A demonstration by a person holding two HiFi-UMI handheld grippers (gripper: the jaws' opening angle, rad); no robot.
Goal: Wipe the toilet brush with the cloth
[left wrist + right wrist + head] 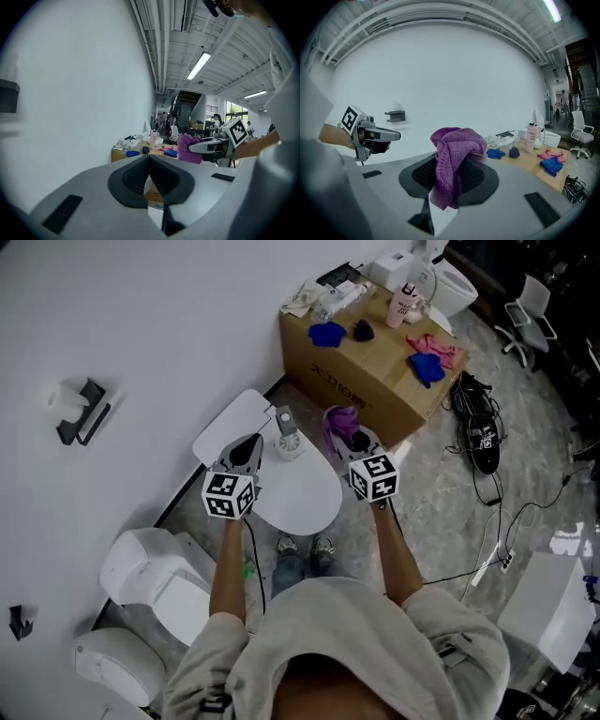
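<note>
Brush holder: a small white holder (289, 448) stands on the white toilet (302, 495), where the closed lid meets the tank. The toilet brush (284, 419) stands upright in it, with the grey handle pointing up.
Cardboard box: the box (375, 382) is closed and stands against the wall (141, 315), just behind the toilet. On its top lie two blue cloths (327, 333), a pink cloth (437, 347), a pink cup (405, 306) and some white things that are too small to tell.
Edges: the toilet is with its back to the wall. The person's shoes are at the near edge of the lid. Two more white toilets (155, 573) stand close on the person's left.
Open room: the floor (441, 512) to the right of the toilet is open, but black cables (480, 442) lie on it near the box.
Left gripper: the left gripper (150, 157) has its two pads pressed together with nothing between them. It hangs over the tank, just beside the brush and not touching it.
Right gripper: the right gripper (454, 160) is clamped on the purple cloth (457, 139), which bunches above the jaws and hangs down between them. It is held over the far edge of the lid, near the brush on its other side, apart from it.
</note>
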